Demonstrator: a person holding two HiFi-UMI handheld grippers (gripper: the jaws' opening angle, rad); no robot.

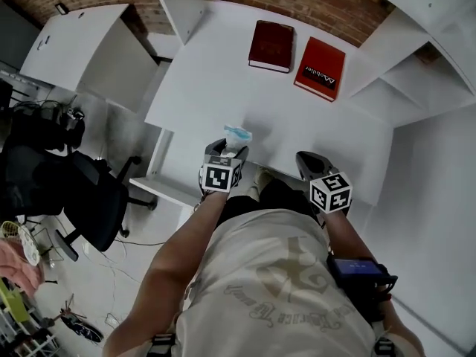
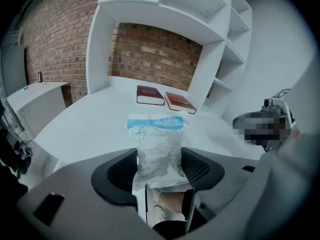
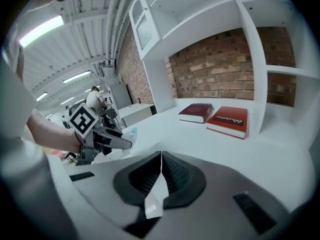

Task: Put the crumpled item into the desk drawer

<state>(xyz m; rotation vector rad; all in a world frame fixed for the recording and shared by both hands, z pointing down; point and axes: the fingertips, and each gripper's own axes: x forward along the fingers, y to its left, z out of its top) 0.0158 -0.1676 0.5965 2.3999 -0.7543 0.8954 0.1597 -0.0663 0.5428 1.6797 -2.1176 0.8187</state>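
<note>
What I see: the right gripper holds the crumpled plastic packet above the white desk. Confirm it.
Wrong gripper: the left gripper holds the crumpled plastic packet above the white desk, as the left gripper view shows. The right gripper has its jaws shut on nothing.

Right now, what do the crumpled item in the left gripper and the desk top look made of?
Crumpled packet: thin translucent plastic film, slightly glossy, with a blue printed band; it is sharply creased and light shows through it. Desk: smooth matte white board, probably laminate; its surface is flat and even with no visible grain.
</note>
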